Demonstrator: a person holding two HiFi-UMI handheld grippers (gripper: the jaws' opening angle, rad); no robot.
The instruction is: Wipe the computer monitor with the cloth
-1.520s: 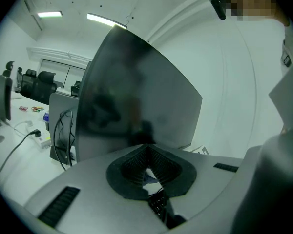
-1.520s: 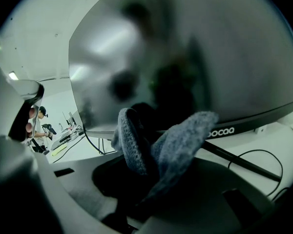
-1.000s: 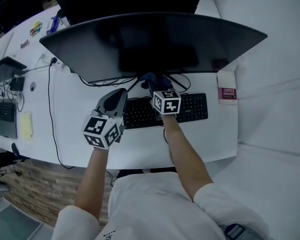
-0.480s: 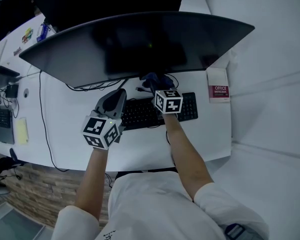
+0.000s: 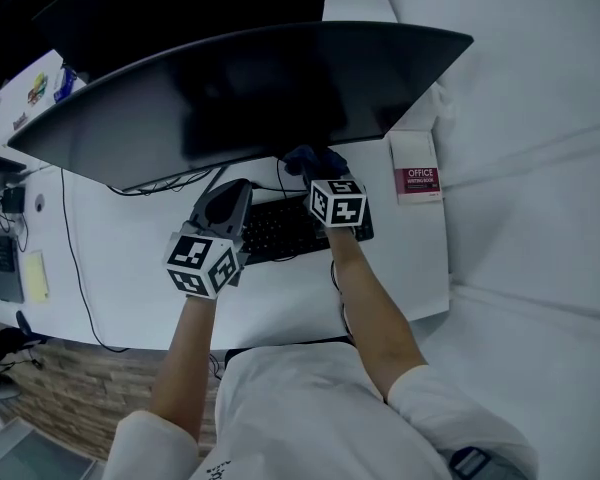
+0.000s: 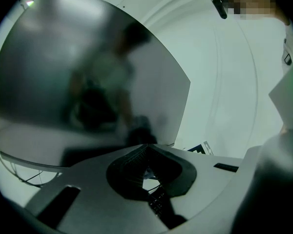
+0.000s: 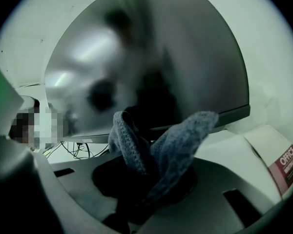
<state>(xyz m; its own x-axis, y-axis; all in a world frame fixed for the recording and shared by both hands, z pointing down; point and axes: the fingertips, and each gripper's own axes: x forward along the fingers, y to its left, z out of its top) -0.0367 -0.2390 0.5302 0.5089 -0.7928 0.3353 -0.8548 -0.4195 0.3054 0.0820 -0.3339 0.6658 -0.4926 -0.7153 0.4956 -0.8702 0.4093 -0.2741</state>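
Monitor [image 5: 240, 88]: one wide, curved, dark screen, dull reflections across it, standing on a white desk [image 5: 130, 238]. One black keyboard [image 5: 290, 228] lies below the monitor's lower edge, and one red-labelled booklet [image 5: 416, 180] beside its right end. Two grippers are in front of the monitor. The left gripper [image 5: 238, 188] has its jaws together on nothing. The right gripper [image 7: 149, 177] pinches one blue-grey knitted cloth [image 7: 161, 145], bunched in two folds, near the middle of the monitor's lower edge.

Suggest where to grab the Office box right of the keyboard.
Grip the box across its short width, at mid-length, coming from straight above. It lies flat on the desk with both long edges free and clear of the keyboard. A side approach would probably just push it.
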